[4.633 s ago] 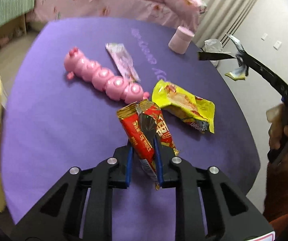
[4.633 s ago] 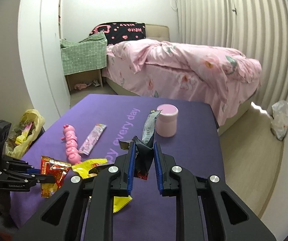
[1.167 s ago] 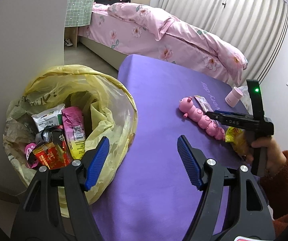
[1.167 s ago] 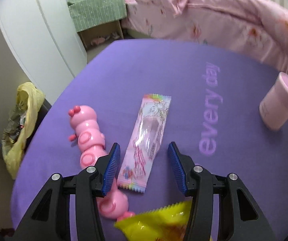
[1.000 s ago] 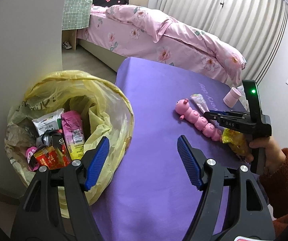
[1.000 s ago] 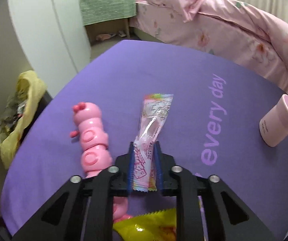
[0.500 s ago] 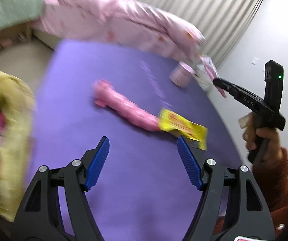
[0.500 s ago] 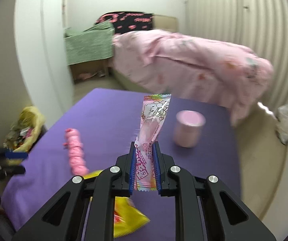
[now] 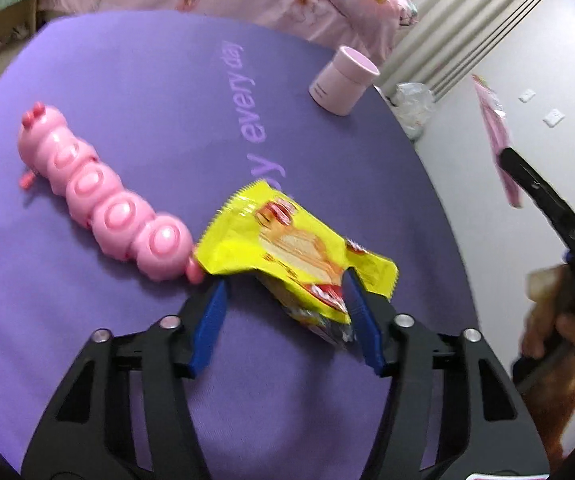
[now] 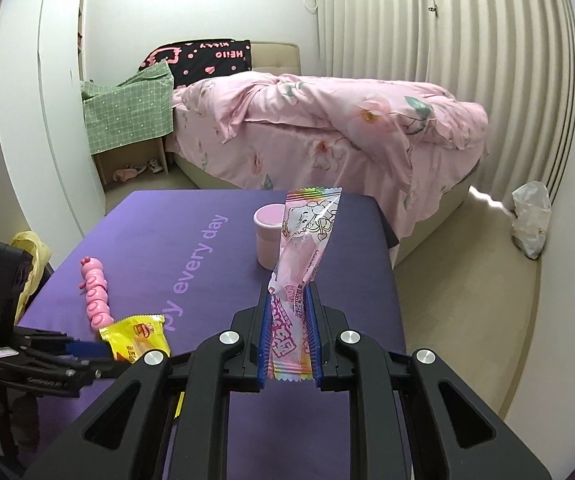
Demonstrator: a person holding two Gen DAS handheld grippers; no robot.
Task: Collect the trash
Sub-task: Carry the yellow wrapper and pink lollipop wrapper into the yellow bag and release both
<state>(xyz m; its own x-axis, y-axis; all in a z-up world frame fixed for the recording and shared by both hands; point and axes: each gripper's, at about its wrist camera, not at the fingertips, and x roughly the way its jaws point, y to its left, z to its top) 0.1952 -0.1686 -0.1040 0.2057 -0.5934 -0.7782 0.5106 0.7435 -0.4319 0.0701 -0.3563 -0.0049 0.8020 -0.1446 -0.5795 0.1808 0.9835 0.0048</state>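
Observation:
A yellow snack wrapper (image 9: 287,240) lies on the purple table (image 9: 127,92), its corner touching a pink caterpillar toy (image 9: 103,200). My left gripper (image 9: 285,280) straddles the wrapper's near end. Its jaws are closing and the blue pads (image 9: 211,312) do not squeeze the wrapper. From the right wrist view this gripper (image 10: 87,350) reaches in low at the left toward the yellow wrapper (image 10: 139,336). My right gripper (image 10: 288,292) is shut on a pink candy wrapper (image 10: 307,232), which it holds upright above the table. The left wrist view shows that pink wrapper (image 9: 493,128) raised at the far right.
A pink cup (image 10: 267,232) stands upright near the table's far edge. The yellow trash bag (image 10: 33,248) hangs off the table's left side. A pink bed (image 10: 327,128) lies beyond the table, and a white plastic bag (image 10: 531,220) sits on the floor at the right.
My left gripper swung from over the trash bag to the table, dropped onto the yellow wrapper, and its jaws narrowed. My right gripper lifted the pink wrapper up off the table.

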